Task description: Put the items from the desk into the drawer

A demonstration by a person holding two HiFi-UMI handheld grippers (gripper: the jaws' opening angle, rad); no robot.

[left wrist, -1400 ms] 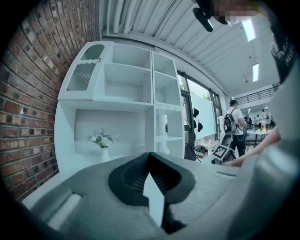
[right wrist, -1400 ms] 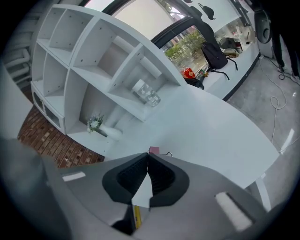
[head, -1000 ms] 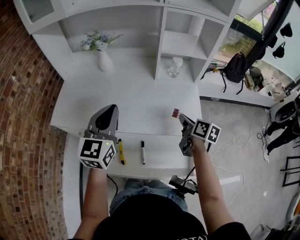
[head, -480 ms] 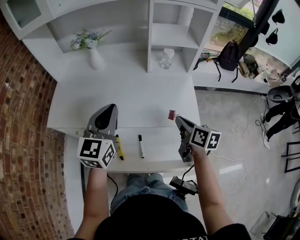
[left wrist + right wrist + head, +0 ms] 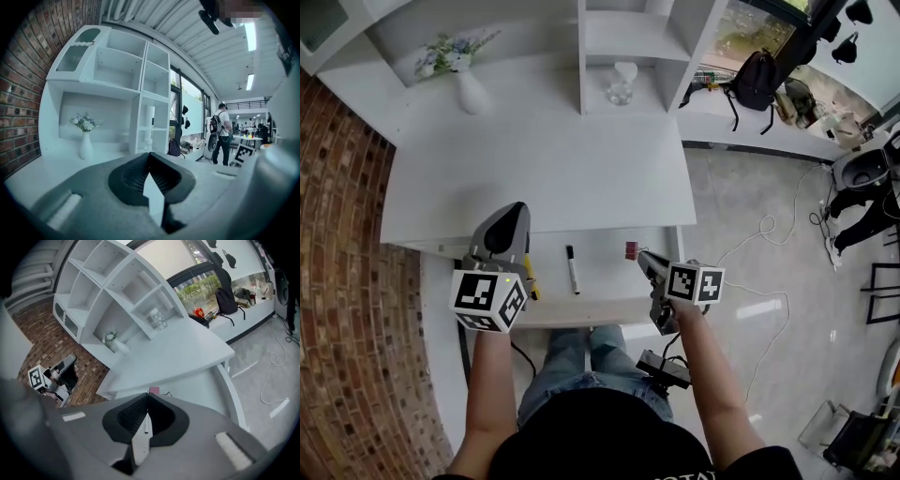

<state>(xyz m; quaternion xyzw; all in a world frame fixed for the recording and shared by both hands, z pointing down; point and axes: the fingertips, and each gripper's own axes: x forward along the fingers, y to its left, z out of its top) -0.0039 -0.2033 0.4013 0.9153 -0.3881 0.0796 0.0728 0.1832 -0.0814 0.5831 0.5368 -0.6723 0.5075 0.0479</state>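
An open white drawer [image 5: 609, 298] juts out under the desk's front edge [image 5: 534, 178]. Inside it lie a black marker [image 5: 572, 270] and a yellow marker [image 5: 529, 284], the latter half hidden by my left gripper. My right gripper [image 5: 640, 254] is shut on a small pink binder clip [image 5: 631, 249], holding it over the drawer's right part. The clip [image 5: 153, 391] pokes out at the jaw tips in the right gripper view. My left gripper [image 5: 514, 208] is shut and holds nothing; it hovers over the drawer's left end at the desk edge.
A white vase of flowers [image 5: 469, 94] stands at the desk's back left. A glass jar [image 5: 621, 84] sits in a shelf compartment. A brick wall [image 5: 347, 281] runs along the left. Cables [image 5: 764, 234] lie on the floor at the right.
My right gripper has drawn back from the desk's front edge with the binder clip, so it now hangs over the open drawer. The left gripper has hardly moved.
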